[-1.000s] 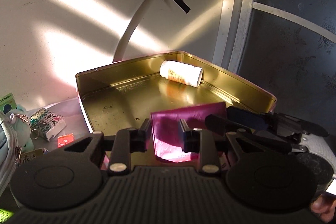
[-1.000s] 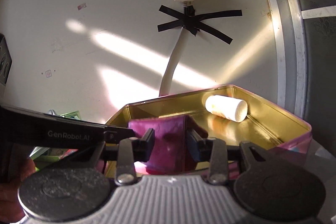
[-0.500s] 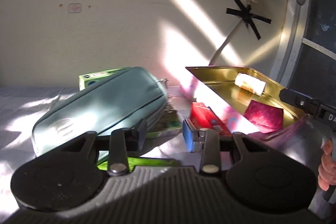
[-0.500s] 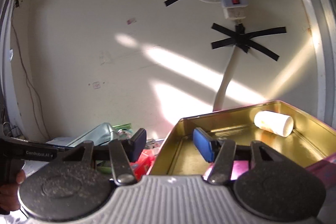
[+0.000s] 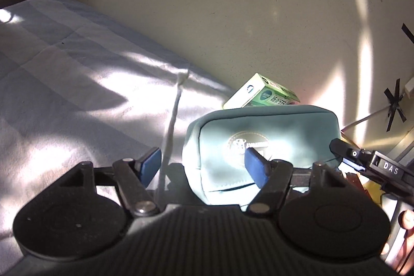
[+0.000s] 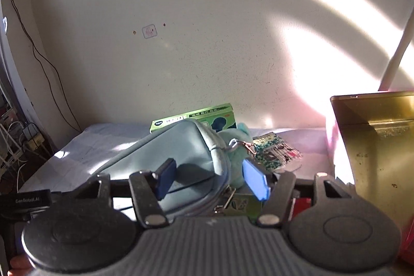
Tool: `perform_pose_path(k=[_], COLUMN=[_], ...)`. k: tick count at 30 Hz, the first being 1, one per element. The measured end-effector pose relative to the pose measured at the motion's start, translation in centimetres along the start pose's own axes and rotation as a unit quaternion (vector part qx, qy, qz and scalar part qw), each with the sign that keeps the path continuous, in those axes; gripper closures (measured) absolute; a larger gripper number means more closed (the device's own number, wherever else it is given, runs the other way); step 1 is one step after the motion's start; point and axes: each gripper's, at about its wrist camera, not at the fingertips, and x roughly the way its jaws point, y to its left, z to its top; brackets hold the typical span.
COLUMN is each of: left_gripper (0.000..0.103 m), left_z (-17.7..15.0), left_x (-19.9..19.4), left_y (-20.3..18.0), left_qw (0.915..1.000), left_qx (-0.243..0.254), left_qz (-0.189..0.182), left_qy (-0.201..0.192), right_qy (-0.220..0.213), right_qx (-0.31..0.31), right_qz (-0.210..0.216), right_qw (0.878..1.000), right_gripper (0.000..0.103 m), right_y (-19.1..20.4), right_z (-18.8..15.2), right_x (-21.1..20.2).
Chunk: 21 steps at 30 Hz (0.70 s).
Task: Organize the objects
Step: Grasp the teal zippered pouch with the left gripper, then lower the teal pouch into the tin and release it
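A teal zip pouch (image 5: 284, 136) lies on the pale bedsheet (image 5: 77, 84); it also shows in the right wrist view (image 6: 181, 149). My left gripper (image 5: 203, 167) is open and empty, just short of the pouch's left end. My right gripper (image 6: 209, 179) is open and empty, its jaws on either side of the pouch's right end, where a teal plush keychain (image 6: 240, 139) hangs. A green box (image 5: 261, 93) lies behind the pouch, also in the right wrist view (image 6: 196, 117). A gold tin (image 6: 377, 136) stands at the right.
A patterned small packet (image 6: 275, 150) lies beside the tin. A red item (image 6: 301, 204) sits low by my right gripper. The wall (image 6: 207, 43) runs close behind everything. Cables (image 6: 28, 139) hang at the far left.
Both grippers have swung left, away from the gold tin and the magenta packet left in it, toward the teal pouch. Both now stand wider open.
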Motion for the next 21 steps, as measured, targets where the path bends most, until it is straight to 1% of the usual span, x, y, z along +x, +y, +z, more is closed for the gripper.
perform_pose_path(k=[1,2,3,4,6,8,10,12,15,19,21], left_gripper=[0.034,0.044,0.046,0.048,0.049,0.050,0.050,0.049,0.049,0.050,0.049], left_z=[-0.4,-0.5,-0.5,-0.4,-0.2,-0.2,-0.7,-1.7,-2.7,-3.6,-4.2], left_x=[0.6,0.7,0.2,-0.6,-2.4,-4.4,-6.0,-7.1,-7.1,-4.9,-3.7], left_y=[0.2,0.2,0.0,-0.3,-0.8,-1.9,-3.7,-6.5,-10.2,-14.8,-17.8], left_qw=[0.9999,0.9995,0.9996,0.9997,0.9990,0.9973,0.9945,0.9906,0.9853,0.9790,0.9734], left_qx=[-0.005,-0.014,-0.012,-0.004,0.005,0.011,0.036,0.074,0.117,0.145,0.172], left_qz=[-0.014,-0.027,-0.026,-0.025,-0.040,-0.064,-0.080,-0.091,-0.108,-0.140,-0.149], left_qy=[0.006,0.008,0.005,-0.002,-0.019,-0.036,-0.057,-0.071,-0.062,-0.032,-0.027], right_qy=[0.016,0.022,0.017,0.006,-0.024,-0.070,-0.108,-0.147,-0.180,-0.208,-0.219], right_qx=[0.009,0.013,0.000,-0.017,-0.040,-0.050,-0.040,-0.025,-0.007,0.025,0.046], right_qz=[0.016,0.018,0.008,0.007,0.008,0.004,-0.001,-0.017,-0.051,-0.097,-0.113], right_qw=[1.000,1.000,1.000,1.000,0.999,0.996,0.993,0.989,0.982,0.973,0.968], right_gripper=[0.047,0.052,0.054,0.055,0.057,0.057,0.057,0.057,0.057,0.057,0.057], right_y=[-0.2,-0.1,0.5,1.1,1.8,2.1,1.6,0.6,-1.3,-5.1,-7.2], right_z=[0.1,0.0,-0.2,-0.5,-1.1,-1.6,-2.4,-3.9,-5.6,-6.8,-7.2], right_x=[0.8,1.0,0.7,-0.2,-2.3,-5.5,-8.5,-11.6,-14.7,-18.4,-19.9])
